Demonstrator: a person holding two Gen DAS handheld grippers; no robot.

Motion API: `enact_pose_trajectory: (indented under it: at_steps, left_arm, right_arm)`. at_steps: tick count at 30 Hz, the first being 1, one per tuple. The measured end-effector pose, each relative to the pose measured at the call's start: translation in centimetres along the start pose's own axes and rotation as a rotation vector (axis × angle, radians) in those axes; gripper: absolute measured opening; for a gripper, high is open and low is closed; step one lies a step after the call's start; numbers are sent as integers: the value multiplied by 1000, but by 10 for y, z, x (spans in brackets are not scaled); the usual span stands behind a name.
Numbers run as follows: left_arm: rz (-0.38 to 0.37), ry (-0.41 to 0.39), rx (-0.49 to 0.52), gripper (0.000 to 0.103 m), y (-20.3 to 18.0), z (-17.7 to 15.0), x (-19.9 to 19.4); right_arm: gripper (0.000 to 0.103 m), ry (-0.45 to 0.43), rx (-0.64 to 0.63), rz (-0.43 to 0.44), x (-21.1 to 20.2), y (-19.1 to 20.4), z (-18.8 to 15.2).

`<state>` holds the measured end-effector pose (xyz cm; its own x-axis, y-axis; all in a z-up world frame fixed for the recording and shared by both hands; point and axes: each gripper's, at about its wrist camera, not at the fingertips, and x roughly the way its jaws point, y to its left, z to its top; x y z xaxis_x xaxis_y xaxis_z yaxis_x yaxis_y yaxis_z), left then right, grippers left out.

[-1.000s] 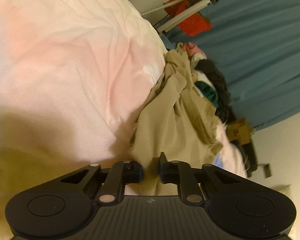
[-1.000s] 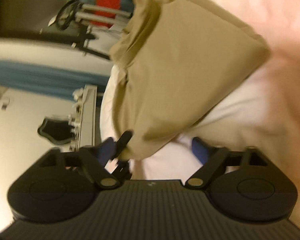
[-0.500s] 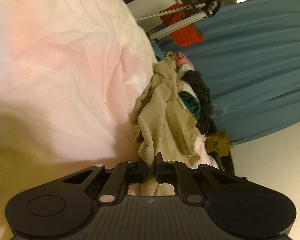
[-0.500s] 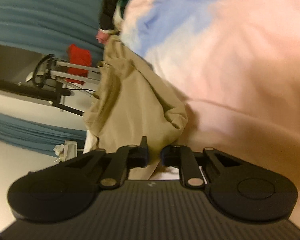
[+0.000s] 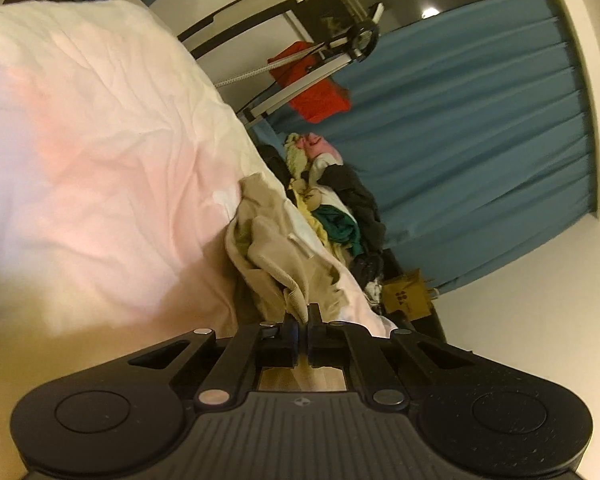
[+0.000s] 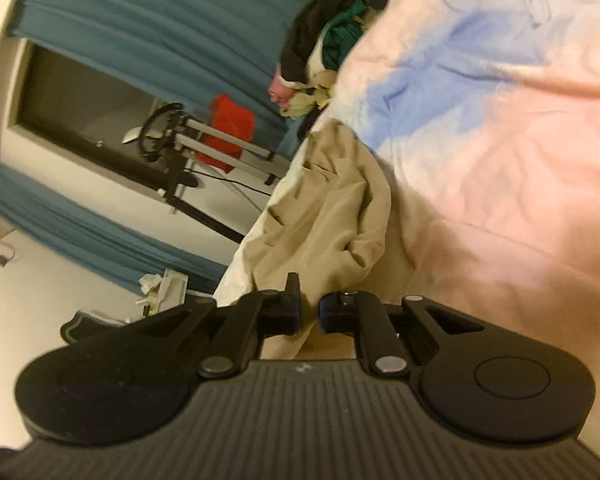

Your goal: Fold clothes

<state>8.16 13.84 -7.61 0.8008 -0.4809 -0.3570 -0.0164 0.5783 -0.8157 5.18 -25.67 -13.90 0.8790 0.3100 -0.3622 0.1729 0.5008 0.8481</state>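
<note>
My left hand-held gripper (image 5: 303, 322) is clamped on a hem of the tan garment (image 5: 276, 248); my right hand-held gripper (image 6: 309, 312) pinches its other edge (image 6: 332, 208). It lies bunched on the bed (image 5: 100, 160). I should lift both evenly, so that it hangs flat.

The garment (image 5: 276, 248) at frame centre is plain khaki beige, lying on a bedspread (image 5: 100, 152) of washed-out pink and white with a pale blue patch (image 6: 452, 88) at upper right. Behind hang pleated teal-blue curtains (image 5: 480, 140), a bright red cloth (image 5: 316, 92), and a clothes pile (image 5: 332, 208) of black, dark green, yellow and pink.
</note>
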Motion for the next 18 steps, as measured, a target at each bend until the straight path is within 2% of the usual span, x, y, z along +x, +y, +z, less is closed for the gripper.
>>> enact_pose_trajectory:
  at_steps: [7,11,13,18]
  left_arm:
    - [-3,22,-11,3,-3,-42,-87]
    - [11,19,-24,3,-5,-67,-133]
    - [12,22,-32,3,-6,-72,-143]
    - [16,25,16,3,-23,-55,-126]
  right_arm:
    - [11,-45,-15,28,-89,-4,-51]
    - [11,-51,-89,24,-126,6,-65]
    - [11,-38,-102,21,-132,10,-63]
    - [12,-26,-114,17,-127,22,-48]
